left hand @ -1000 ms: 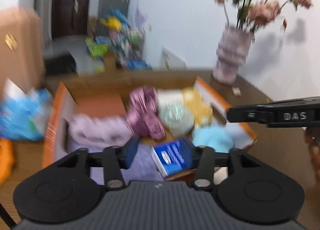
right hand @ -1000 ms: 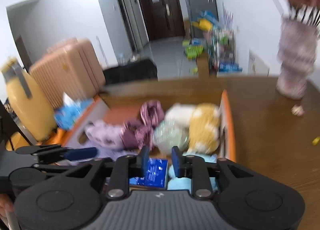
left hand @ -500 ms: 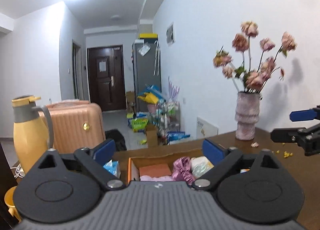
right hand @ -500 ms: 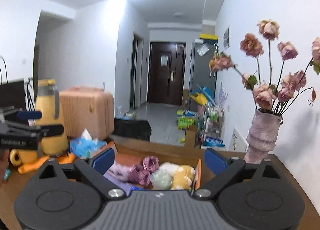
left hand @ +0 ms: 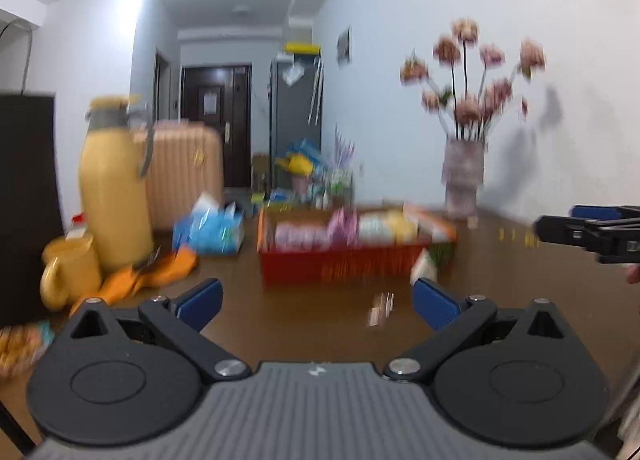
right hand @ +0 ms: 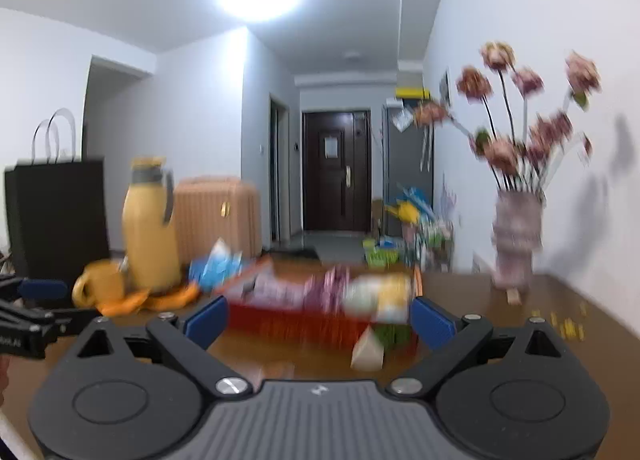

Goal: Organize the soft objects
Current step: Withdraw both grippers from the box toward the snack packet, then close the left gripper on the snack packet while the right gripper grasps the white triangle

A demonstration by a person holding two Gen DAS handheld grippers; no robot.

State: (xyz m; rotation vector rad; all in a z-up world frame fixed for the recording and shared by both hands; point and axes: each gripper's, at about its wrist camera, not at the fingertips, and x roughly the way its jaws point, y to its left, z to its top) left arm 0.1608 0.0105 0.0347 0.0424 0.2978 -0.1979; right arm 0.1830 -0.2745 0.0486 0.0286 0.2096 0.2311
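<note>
A red and orange cardboard box (left hand: 340, 264) stands on the brown table (left hand: 304, 324), filled with soft things: lilac, pink, pale green and yellow pieces (left hand: 360, 226). It shows in the right wrist view too (right hand: 304, 322). My left gripper (left hand: 316, 300) is open and empty, low over the table, well short of the box. My right gripper (right hand: 318, 320) is open and empty, closer to the box front. Each gripper shows at the edge of the other's view: the right one (left hand: 592, 230), the left one (right hand: 36, 312). Both views are blurred.
A yellow thermos (left hand: 114, 188), a yellow mug (left hand: 68, 276), an orange cloth (left hand: 148, 276) and a blue tissue pack (left hand: 212, 230) stand left of the box. A vase of pink flowers (left hand: 464, 176) stands at the back right. Small scraps (left hand: 380, 306) lie on the table.
Both grippers have opened wide and pulled back from over the box to low above the table. The blue packet seen between the left fingers a second ago is out of them.
</note>
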